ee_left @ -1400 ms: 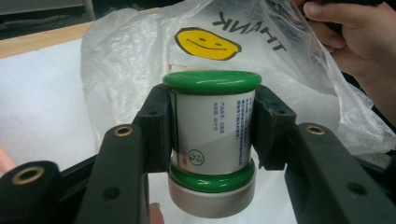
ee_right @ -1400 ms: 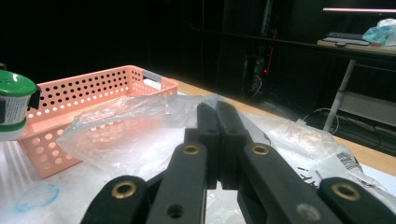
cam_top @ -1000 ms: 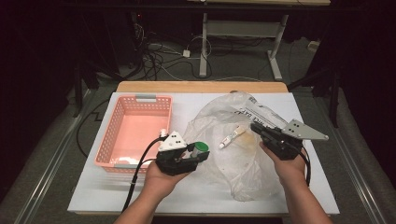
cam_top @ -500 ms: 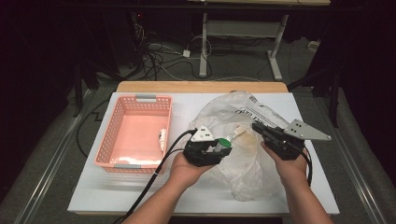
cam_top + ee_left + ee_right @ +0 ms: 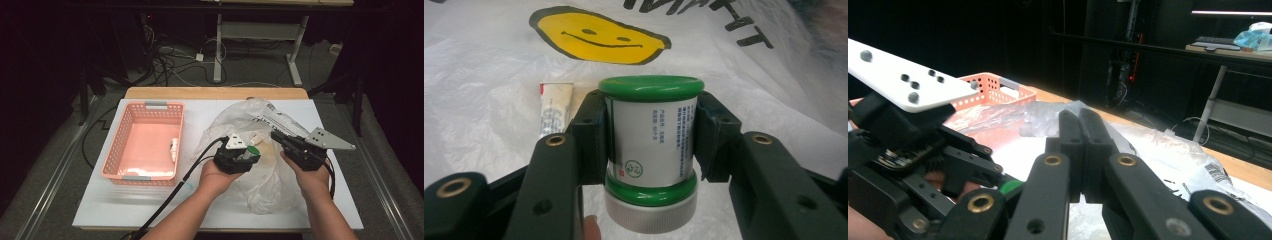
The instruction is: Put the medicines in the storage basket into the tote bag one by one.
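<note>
Worktop (image 5: 125,200): white board over a wooden top, dark room behind, cables on the floor at upper centre of the high view.

Left of frame, high view: pink basket (image 5: 131,170), perforated walls, grey handle tabs at the far and near ends. One small white tube (image 5: 173,149) lies inside against its right wall.

Centre: left hand-held gripper (image 5: 250,154), held in the person's left hand (image 5: 212,175), black cable trailing off toward the lower left of the frame. In the left gripper view its jaws are clamped on the sides of a small jar (image 5: 651,150): green top, white label with small print, green band and a white ribbed cap at the bottom. It sits over a crumpled clear plastic bag (image 5: 265,185). That bag spreads across the centre-right of the worktop. In the left gripper view the bag carries a yellow smiling face (image 5: 599,36) and black lettering at the top of the frame. A second white tube (image 5: 555,107) lies on or under the plastic, just left of the jar, partly hidden by the left jaw.

Right: right hand-held gripper (image 5: 276,136), grey three-cornered plate on top, held in the right hand (image 5: 312,177) over the bag's right part. In the right gripper view (image 5: 1081,150) its jaws are pressed together; whether plastic is pinched between them, cannot tell. The left hand-held gripper blocks the lower left of that view; the basket's far end shows beyond it.
</note>
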{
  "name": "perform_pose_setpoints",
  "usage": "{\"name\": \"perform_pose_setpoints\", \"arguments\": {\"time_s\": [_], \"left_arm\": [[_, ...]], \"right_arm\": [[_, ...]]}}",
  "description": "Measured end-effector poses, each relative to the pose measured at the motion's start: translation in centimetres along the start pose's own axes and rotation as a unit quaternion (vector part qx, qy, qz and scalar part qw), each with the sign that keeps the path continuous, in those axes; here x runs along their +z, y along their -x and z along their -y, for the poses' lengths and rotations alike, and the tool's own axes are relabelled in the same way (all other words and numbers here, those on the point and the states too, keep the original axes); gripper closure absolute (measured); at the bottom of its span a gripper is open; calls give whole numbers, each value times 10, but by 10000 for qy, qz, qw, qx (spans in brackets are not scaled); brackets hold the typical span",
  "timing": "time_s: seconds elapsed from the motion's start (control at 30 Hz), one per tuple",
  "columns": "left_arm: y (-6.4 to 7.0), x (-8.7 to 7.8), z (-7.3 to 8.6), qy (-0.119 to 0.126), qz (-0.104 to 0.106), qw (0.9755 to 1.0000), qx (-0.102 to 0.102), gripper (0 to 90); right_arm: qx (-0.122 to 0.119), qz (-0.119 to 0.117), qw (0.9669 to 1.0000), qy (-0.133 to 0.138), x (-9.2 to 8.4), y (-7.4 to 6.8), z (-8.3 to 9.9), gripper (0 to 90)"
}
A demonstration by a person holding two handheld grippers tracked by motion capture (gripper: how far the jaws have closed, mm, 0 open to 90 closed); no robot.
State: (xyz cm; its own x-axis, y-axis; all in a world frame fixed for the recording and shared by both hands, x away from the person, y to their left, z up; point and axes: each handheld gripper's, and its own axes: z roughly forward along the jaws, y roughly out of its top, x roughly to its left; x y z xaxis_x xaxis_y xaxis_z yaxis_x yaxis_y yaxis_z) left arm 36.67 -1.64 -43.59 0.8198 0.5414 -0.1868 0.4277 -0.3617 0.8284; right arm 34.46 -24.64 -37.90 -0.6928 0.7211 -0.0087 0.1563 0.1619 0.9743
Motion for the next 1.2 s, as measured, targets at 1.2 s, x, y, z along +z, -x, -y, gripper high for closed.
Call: {"name": "perform_pose_setpoints", "arguments": {"time_s": [1.2], "left_arm": [[-7,66,12,-393,-449,9982,8,526]], "right_arm": [[51,-11,10000,-46,1,3,3,900]]}}
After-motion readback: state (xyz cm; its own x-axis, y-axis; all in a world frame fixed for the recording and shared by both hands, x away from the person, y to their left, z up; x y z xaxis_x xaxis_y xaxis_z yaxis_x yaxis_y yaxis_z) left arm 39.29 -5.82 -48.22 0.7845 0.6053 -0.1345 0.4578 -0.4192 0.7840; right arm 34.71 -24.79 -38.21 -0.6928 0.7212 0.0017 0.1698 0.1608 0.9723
